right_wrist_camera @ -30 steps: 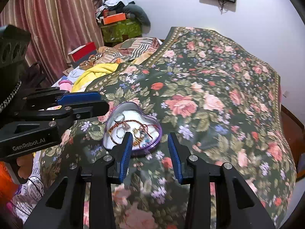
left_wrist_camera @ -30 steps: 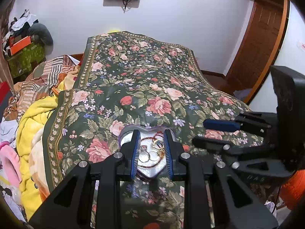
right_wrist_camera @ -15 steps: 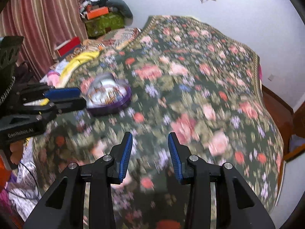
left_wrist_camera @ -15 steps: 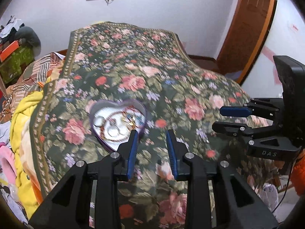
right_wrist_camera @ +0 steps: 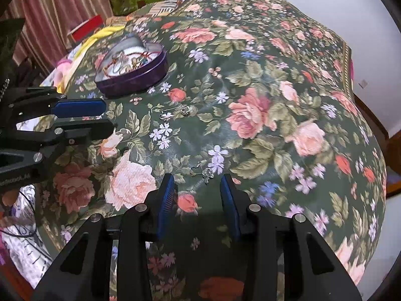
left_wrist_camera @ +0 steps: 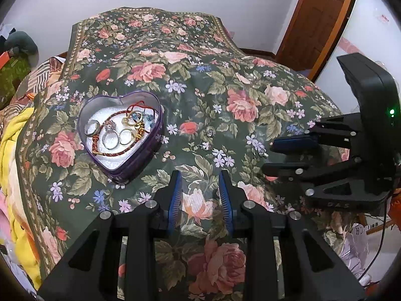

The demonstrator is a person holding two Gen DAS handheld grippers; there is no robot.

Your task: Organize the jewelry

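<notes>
- Purple heart-shaped tin (left_wrist_camera: 120, 135) sits on the dark floral bedspread (left_wrist_camera: 225, 80), holding rings and a red cord bracelet; I judge it's the collection spot.
- Two small silver earrings lie loose on the bedspread: one (right_wrist_camera: 204, 173) just ahead of my right gripper (right_wrist_camera: 198, 200), another (right_wrist_camera: 175, 113) nearer the tin.
- My left gripper (left_wrist_camera: 200, 198): jaws partly apart, empty.
- Right jaws partly apart, gripping nothing.

The floral bedspread (left_wrist_camera: 200, 95) lies flat and unobstructed across the centre and upper part of both views. The heart-shaped tin (left_wrist_camera: 120, 130), at centre left of the left wrist view, is the only raised obstacle on it; small earrings (right_wrist_camera: 204, 171) lie loose just ahead of the right gripper (right_wrist_camera: 198, 195). The left gripper (right_wrist_camera: 82, 118) intrudes from the left edge of the right wrist view, and piled bedding (left_wrist_camera: 15, 150) crowds the left margin.
</notes>
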